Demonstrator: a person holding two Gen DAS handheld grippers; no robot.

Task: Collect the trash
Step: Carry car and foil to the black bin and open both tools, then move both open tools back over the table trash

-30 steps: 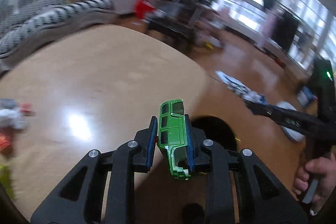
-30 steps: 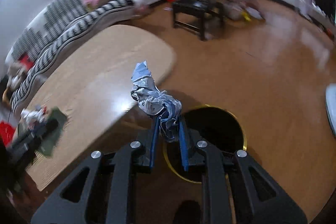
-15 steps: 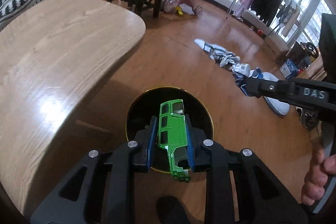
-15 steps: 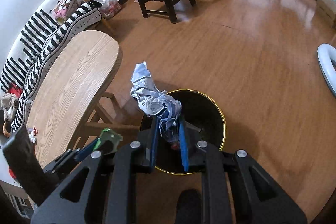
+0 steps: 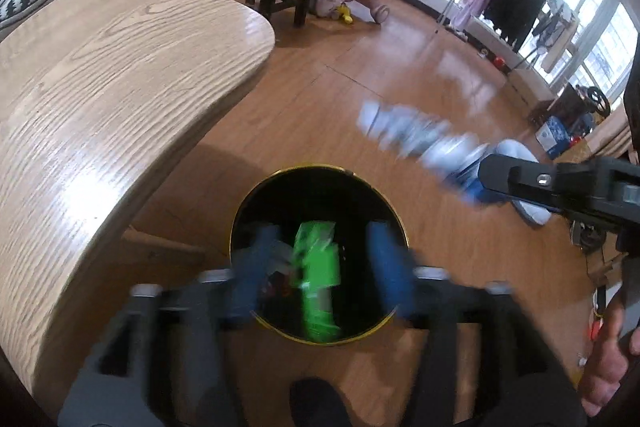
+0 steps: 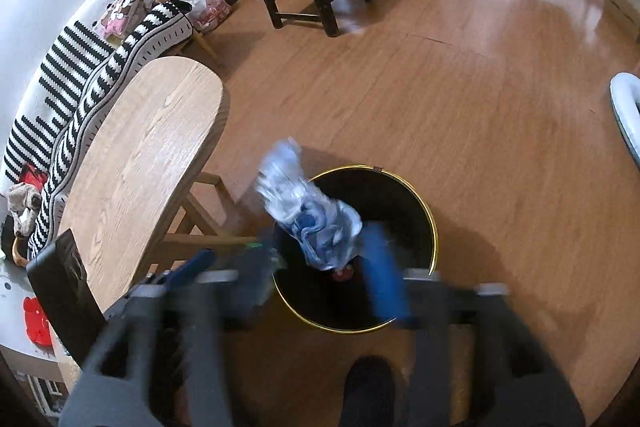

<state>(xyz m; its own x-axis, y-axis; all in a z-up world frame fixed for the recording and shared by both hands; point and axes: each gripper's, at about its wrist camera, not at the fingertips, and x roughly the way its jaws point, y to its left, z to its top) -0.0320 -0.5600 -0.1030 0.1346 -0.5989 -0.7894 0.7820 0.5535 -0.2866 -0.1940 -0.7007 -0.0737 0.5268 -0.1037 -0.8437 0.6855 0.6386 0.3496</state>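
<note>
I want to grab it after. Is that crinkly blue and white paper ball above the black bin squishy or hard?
Probably squishy: the crumpled blue and white paper wad shows folds and loose flaps, so it should give when squeezed. It likely weighs little, being crumpled sheet. Its lumpy shape suggests it won't roll far. It sits over the round black gold-rimmed bin, between the open right gripper's fingers.

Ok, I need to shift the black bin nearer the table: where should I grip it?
Pinch its thin gold rim from above, one finger inside and one outside. The bin stands upright, mouth open, and looks too wide to span.
</note>
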